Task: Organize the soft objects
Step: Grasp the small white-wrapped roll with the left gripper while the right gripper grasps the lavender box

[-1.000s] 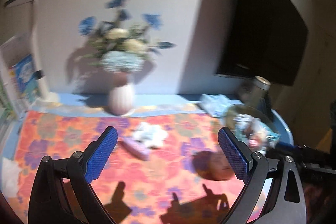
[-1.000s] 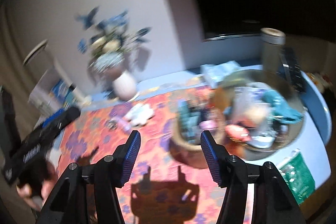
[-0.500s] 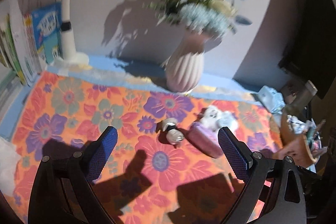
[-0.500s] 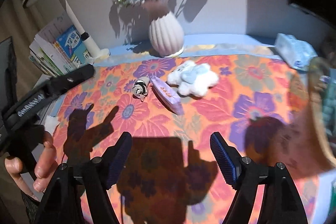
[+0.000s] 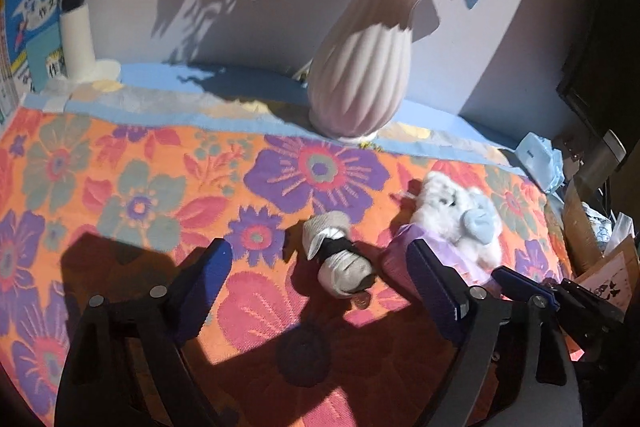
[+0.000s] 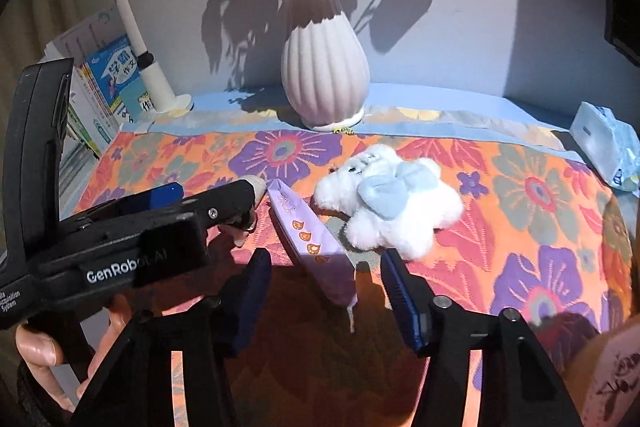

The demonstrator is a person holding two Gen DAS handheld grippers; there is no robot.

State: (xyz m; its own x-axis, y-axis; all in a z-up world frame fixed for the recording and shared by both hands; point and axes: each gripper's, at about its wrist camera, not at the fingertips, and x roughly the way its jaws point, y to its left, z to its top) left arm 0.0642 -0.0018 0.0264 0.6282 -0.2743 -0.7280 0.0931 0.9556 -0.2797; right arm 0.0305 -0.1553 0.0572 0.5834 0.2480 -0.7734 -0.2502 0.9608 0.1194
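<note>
1. Left gripper: jaws closing, nothing gripped; rolled sock lies between its tips on the flowered cloth, likely the intended pick.
2. Right gripper: jaws closing, pads clear of the purple pouch lying between them.
3. White plush toy: just beside the pouch, before the vase.
4. Writing: "GenRobot.AI" on the left gripper's body.

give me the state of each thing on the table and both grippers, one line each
left gripper: closing, fingers either side of the rolled socks, not pressing
right gripper: closing, fingers around the purple pouch's near end, no contact visible
rolled socks: bundled, lying on the cloth
purple pouch: lying flat
white plush toy: lying beside pouch
vase: upright
</note>
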